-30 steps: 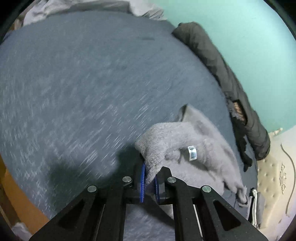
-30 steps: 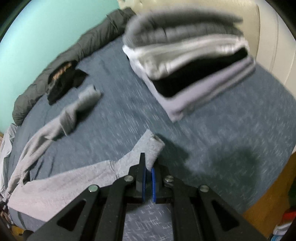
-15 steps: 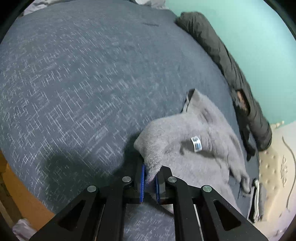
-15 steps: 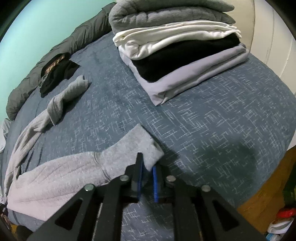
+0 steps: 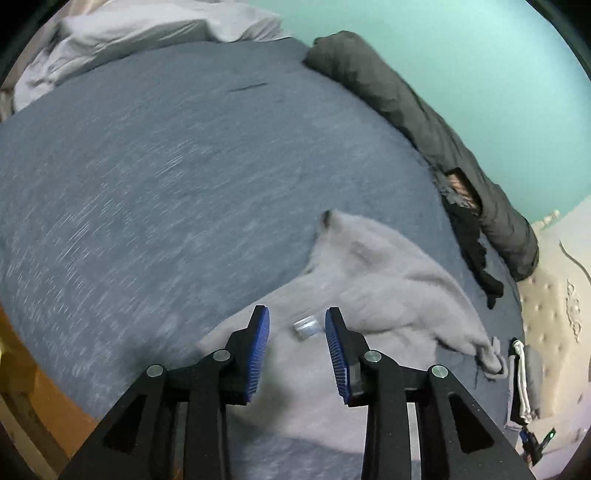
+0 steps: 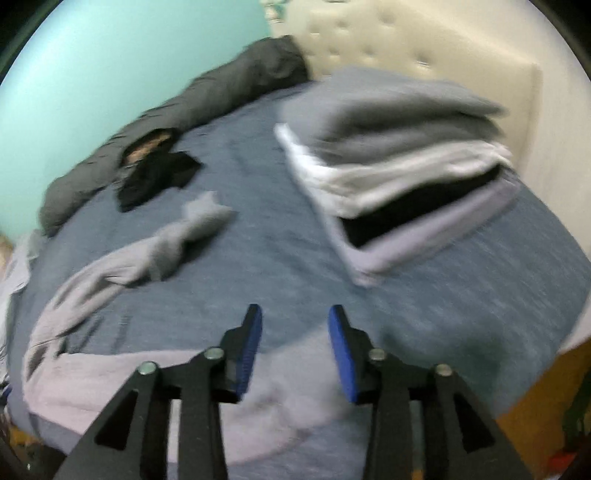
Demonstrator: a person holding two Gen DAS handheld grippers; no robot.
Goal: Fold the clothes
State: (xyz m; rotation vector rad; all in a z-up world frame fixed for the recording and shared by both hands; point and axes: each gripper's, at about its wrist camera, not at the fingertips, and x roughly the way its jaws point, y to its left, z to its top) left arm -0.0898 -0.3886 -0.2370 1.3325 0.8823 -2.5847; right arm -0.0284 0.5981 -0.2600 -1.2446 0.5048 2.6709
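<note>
A light grey sweatshirt (image 5: 373, 280) lies spread on the blue-grey bed (image 5: 147, 177), its small white label (image 5: 306, 325) showing. My left gripper (image 5: 297, 325) hovers just above it, jaws opening, blue pads (image 5: 258, 347) apart and free of the cloth. In the right wrist view the same grey sweatshirt (image 6: 122, 373) stretches from the lower left, one sleeve (image 6: 177, 243) twisted toward the middle. My right gripper (image 6: 295, 325) is above its near cuff, jaws opening, nothing between the pads.
A stack of folded clothes (image 6: 402, 166) sits at the right by the cream headboard (image 6: 406, 48). A dark rolled quilt (image 5: 424, 136) lines the teal wall, with a black garment (image 6: 155, 177) beside it. Pale bedding (image 5: 129, 33) is bunched at the far end. A wooden bed edge (image 6: 546, 380) shows.
Both grippers let go of the grey sweatshirt's corners, opened and lifted away. The cloth that hung from each pair of pads now lies flat on the bed.
</note>
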